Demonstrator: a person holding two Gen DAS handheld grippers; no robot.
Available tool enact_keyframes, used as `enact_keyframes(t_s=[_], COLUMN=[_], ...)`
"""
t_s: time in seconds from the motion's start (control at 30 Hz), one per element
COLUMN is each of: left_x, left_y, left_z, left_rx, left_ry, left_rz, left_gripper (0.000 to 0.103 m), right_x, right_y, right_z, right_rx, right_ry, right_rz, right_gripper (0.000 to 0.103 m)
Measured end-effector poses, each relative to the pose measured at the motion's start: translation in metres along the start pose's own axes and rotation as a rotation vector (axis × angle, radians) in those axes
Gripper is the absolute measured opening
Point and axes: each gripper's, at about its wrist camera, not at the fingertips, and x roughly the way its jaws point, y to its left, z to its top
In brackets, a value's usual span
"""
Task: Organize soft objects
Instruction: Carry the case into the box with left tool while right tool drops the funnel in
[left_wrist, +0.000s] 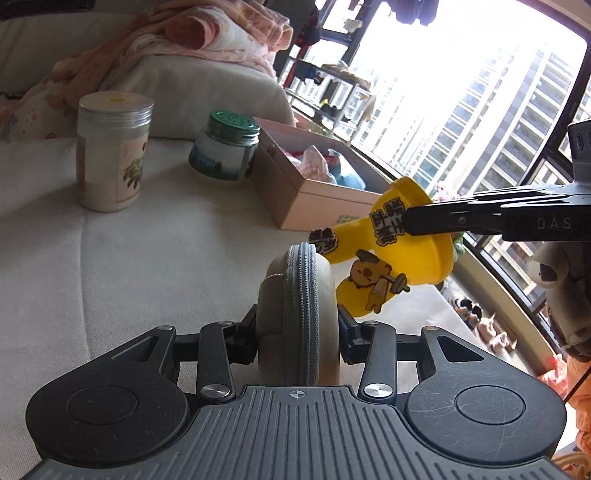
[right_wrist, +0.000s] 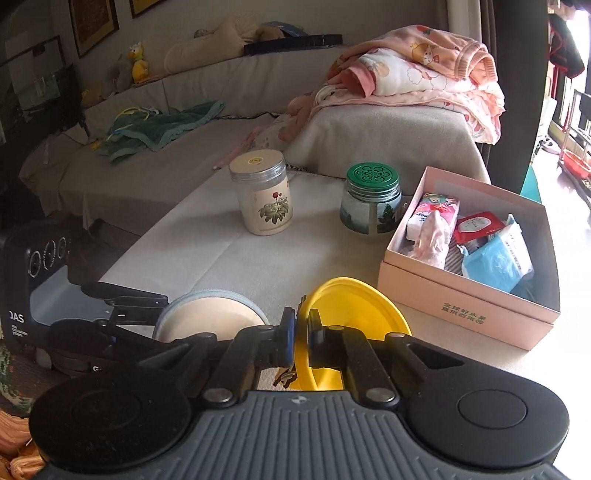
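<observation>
A: We have the left gripper (left_wrist: 298, 325) clenched on the round beige zip pouch (left_wrist: 299, 314), one pad on each flat side, the zipper edge facing our camera. The pouch is lifted clear of the grey cushion surface (left_wrist: 147, 258).

B: And our right gripper (right_wrist: 302, 345) is pinched tight on the thin rim of the yellow suction-cup toy (right_wrist: 354, 306). From the left wrist view we see its fingers (left_wrist: 436, 221) reaching in from the right edge, gripping the toy's (left_wrist: 388, 251) flared end, with its cartoon stickers facing us.

A: Toy and pouch sit just beside each other in the air, near the surface's front edge; whether they touch, we cannot tell.

B: Further back we see the pink box (right_wrist: 472, 295) at the right edge, open, holding tissue packs and wipes. The green-lidded jar (right_wrist: 371, 206) stands just beside its left wall, the white floral jar (right_wrist: 263, 195) further left.

A: Behind them, a pile of pink blankets (right_wrist: 417, 77) lies on a cushion.
</observation>
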Motion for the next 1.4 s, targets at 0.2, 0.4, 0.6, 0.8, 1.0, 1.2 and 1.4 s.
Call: enact_keyframes(t_s=[0.2,0.4,0.6,0.8,1.0,1.2,1.4], left_x=[0.005,0.065,0.189,0.178,0.158,0.167,0.169], left_y=[-0.036,-0.040,-0.013,-0.001,0.004,-0.011,-0.013], left_z=[0.047,0.148,0.192,0.184,0.179,0.178,0.169], left_rx=[0.061,0.040,-0.036,0.047,-0.002,0.035,0.053], left_ry=[0.015,-0.087,0.019,-0.002,-0.039,-0.012,0.012], left_rz=[-0.079,-0.172,-0.140,0.005,-0.027,-0.029,0.024], left_gripper=[0.045,0.045,0.056,0.046,0.046,0.046,0.046], right_x=[-0.068,-0.081,-0.015,0.087,0.118,0.096,0.098], right_y=[-0.032,-0.072,-0.130,-0.198,-0.212,-0.200,-0.199], right_z=[0.020,0.084,0.137,0.116,0.094,0.117,0.124], right_rx=[0.077,0.060,0.166,0.397,0.522,0.494,0.490], right_ry=[-0.119,-0.270,-0.319,-0.207,-0.189,-0.229,-0.179], right_rz=[-0.023,-0.183,-0.253,-0.154,-0.028,0.004,-0.068], right_gripper=[0.006,0.006,0.006,0.005,0.005,0.004,0.004])
